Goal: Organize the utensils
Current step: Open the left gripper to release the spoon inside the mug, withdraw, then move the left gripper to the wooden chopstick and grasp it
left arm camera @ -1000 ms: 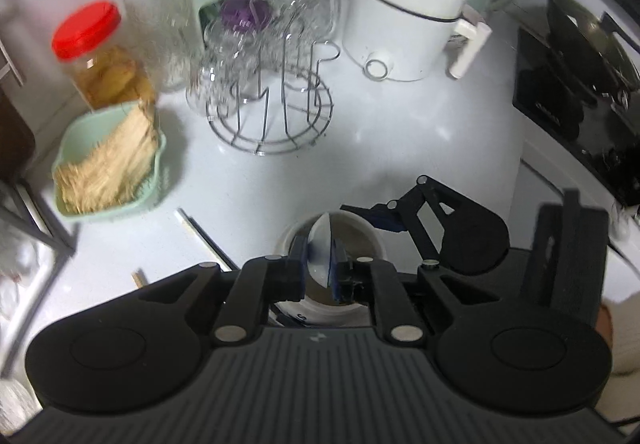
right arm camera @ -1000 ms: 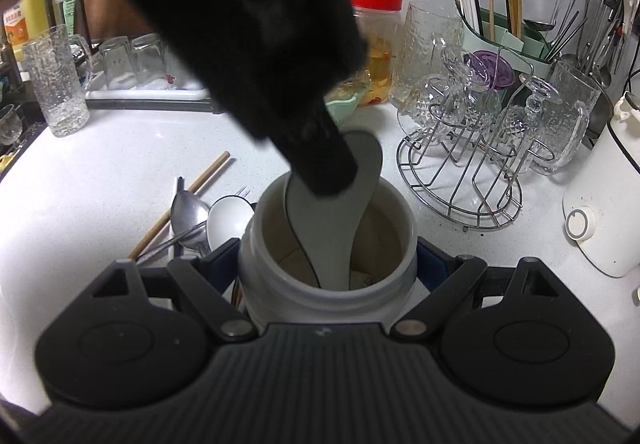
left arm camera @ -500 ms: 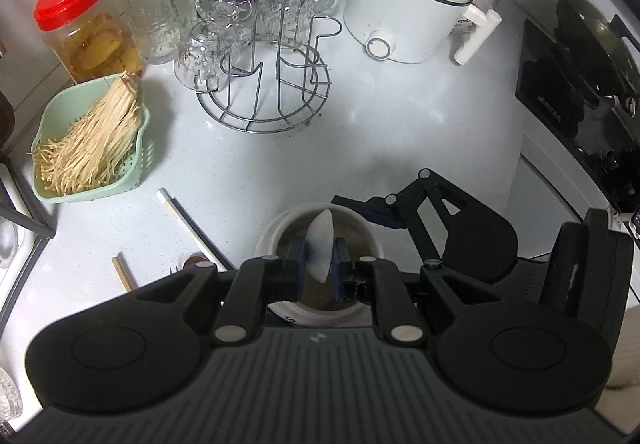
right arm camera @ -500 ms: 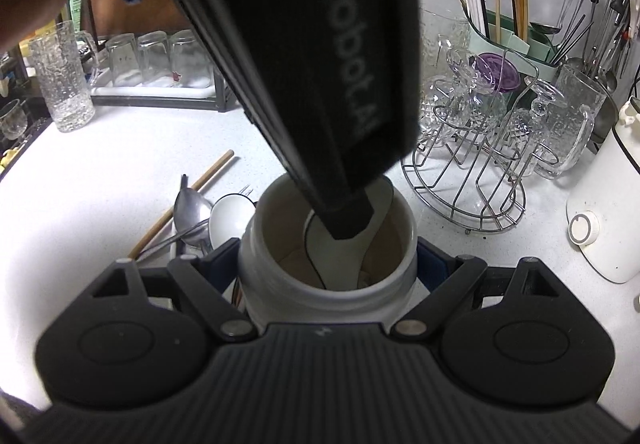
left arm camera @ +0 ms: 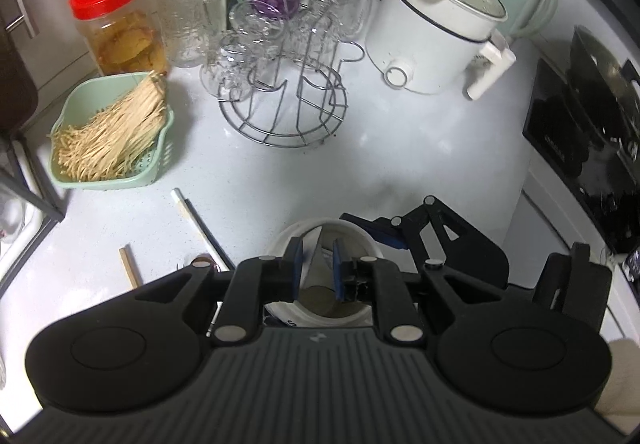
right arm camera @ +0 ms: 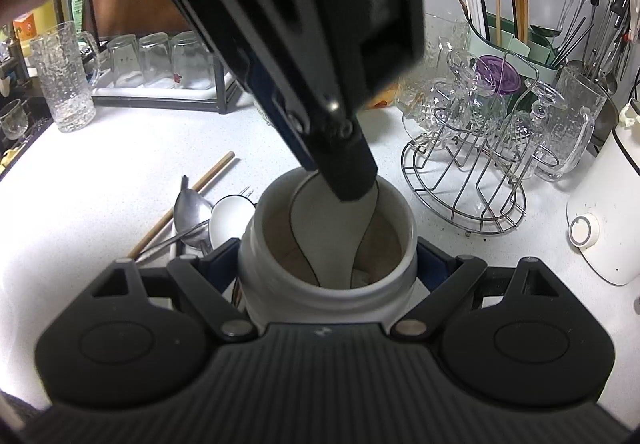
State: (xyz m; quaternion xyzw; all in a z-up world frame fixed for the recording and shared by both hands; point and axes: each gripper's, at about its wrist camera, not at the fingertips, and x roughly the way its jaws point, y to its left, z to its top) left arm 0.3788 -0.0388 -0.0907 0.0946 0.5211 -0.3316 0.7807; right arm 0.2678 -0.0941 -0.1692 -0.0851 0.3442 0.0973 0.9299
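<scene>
At frame centre, the right gripper [right arm camera: 328, 264], jaws clamped on a round white ceramic jar [right arm camera: 280, 284], steadies it while the left gripper [left arm camera: 316, 264], jaws slightly apart, straddles a smooth white spoon [right arm camera: 332, 236] standing inside.

The left gripper [left arm camera: 316, 268] has parted its pads slightly from the white spoon [right arm camera: 332, 228] (bowl up), which now stands deeper in the jar [right arm camera: 328, 292] than a second ago.
</scene>
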